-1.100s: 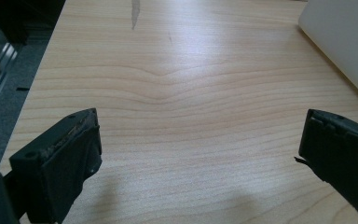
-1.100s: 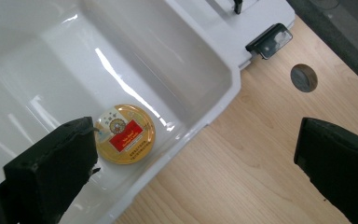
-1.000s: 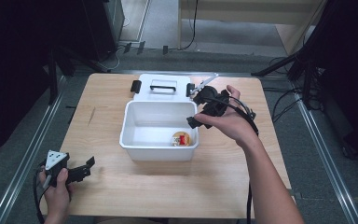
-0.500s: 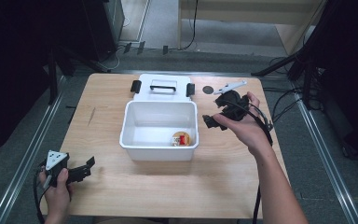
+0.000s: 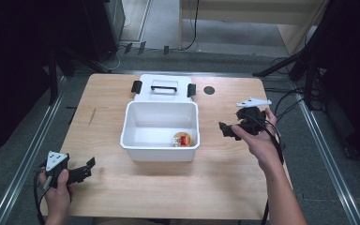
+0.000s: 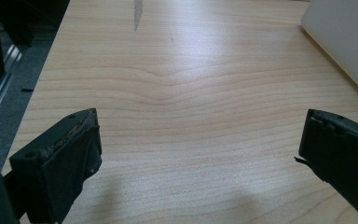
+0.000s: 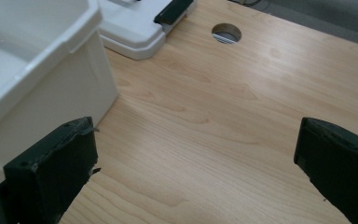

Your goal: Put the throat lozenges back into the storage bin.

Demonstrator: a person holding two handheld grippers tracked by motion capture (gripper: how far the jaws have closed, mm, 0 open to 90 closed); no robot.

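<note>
A white plastic bin (image 5: 133,140) stands mid-table, and its outer wall (image 7: 42,88) rises at the left of the right gripper view. Inside it, near the front right corner, lies a small red and yellow object (image 5: 182,139). My right gripper (image 5: 226,128) hovers open just right of the bin, with nothing between its jaws (image 7: 196,163). My left gripper (image 5: 87,167) rests open at the table's front left corner, well away from the bin, jaws wide over bare wood (image 6: 200,154).
The bin's white lid (image 5: 164,88) with black latches and a handle lies flat behind the bin; its corner (image 7: 140,32) appears in the right gripper view. A round cable hole (image 5: 209,90) (image 7: 227,32) sits in the tabletop behind the right gripper. Metal rails run along both table sides.
My right gripper has pulled away from above the bin's right rim, moving right and toward the person, and now hangs beside the bin. The left gripper has stayed put.
</note>
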